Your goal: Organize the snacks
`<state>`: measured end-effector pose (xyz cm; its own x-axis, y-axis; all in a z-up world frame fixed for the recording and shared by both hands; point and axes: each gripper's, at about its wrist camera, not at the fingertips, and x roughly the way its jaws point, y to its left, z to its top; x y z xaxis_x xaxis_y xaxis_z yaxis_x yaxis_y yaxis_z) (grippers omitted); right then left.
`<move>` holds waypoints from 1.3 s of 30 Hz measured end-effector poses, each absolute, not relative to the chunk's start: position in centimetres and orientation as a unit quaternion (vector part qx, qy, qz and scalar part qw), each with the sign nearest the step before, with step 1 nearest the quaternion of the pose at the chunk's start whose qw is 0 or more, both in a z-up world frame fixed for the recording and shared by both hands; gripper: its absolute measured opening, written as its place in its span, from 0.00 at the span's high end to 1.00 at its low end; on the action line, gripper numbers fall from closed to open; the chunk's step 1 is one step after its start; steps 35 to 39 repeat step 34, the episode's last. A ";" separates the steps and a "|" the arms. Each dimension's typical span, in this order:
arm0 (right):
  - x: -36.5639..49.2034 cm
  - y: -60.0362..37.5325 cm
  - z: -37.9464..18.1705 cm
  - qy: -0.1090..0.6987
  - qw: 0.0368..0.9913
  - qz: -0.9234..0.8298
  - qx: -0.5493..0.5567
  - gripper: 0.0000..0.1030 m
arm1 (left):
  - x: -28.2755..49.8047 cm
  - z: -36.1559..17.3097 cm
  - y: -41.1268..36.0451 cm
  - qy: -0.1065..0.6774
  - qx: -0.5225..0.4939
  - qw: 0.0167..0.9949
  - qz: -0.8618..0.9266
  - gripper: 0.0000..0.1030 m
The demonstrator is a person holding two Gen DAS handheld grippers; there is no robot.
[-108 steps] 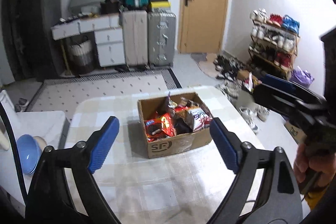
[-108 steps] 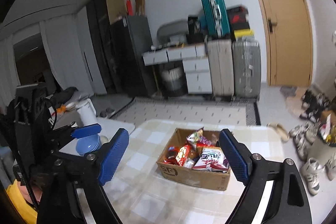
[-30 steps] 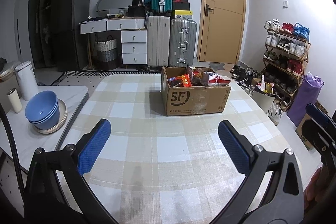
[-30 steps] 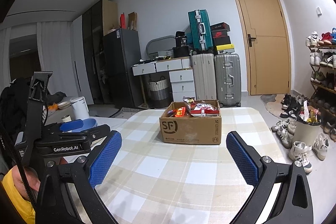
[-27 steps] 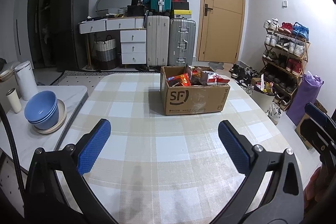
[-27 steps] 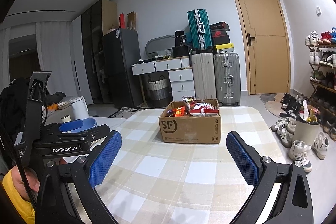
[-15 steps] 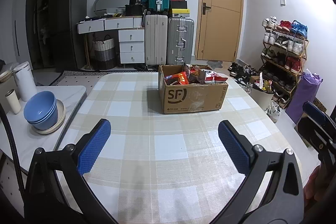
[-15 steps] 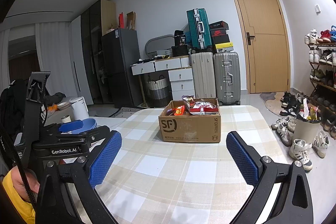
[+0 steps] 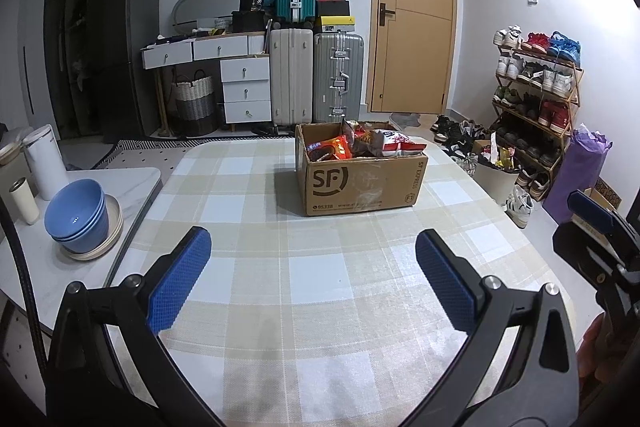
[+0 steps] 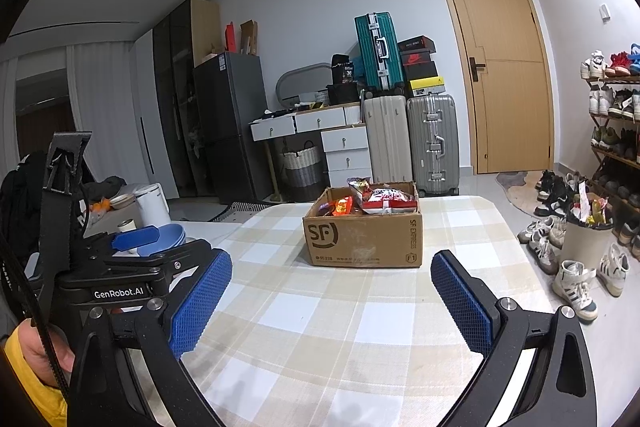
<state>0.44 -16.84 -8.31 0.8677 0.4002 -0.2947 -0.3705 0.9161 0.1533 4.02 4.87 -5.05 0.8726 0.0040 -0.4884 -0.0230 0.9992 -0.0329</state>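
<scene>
A brown SF cardboard box (image 9: pixel 360 183) stands on the checked table (image 9: pixel 312 279), full of snack bags (image 9: pixel 376 145). It also shows in the right wrist view (image 10: pixel 362 241) with red and white bags (image 10: pixel 384 201) on top. My left gripper (image 9: pixel 314 283) is open and empty, low over the table, well short of the box. My right gripper (image 10: pixel 332 303) is open and empty, also short of the box. The left gripper shows at the left of the right wrist view (image 10: pixel 132 259).
Blue bowls (image 9: pixel 78 217) on a plate, a white kettle (image 9: pixel 42 163) and a cup sit on a white side table at left. Suitcases (image 9: pixel 316 79), drawers and a door stand behind. A shoe rack (image 9: pixel 536 99), bin and shoes lie right of the table.
Both grippers have come down from a high view over the box to a low, level one near the table's front. In the last second they barely moved. Both stay open.
</scene>
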 end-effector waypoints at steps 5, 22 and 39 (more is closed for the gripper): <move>0.5 -16.8 -8.4 0.164 0.965 0.199 0.045 0.01 | 4.0 -5.1 4.7 0.254 -0.019 0.967 0.006 0.01; 0.8 -16.6 -9.3 0.173 0.963 0.200 0.051 0.01 | 4.1 -6.2 4.9 0.266 -0.020 0.964 0.005 0.01; 2.0 -17.5 -11.0 0.195 0.960 0.191 0.066 0.01 | 6.4 -9.2 7.4 0.304 -0.067 0.950 -0.001 0.01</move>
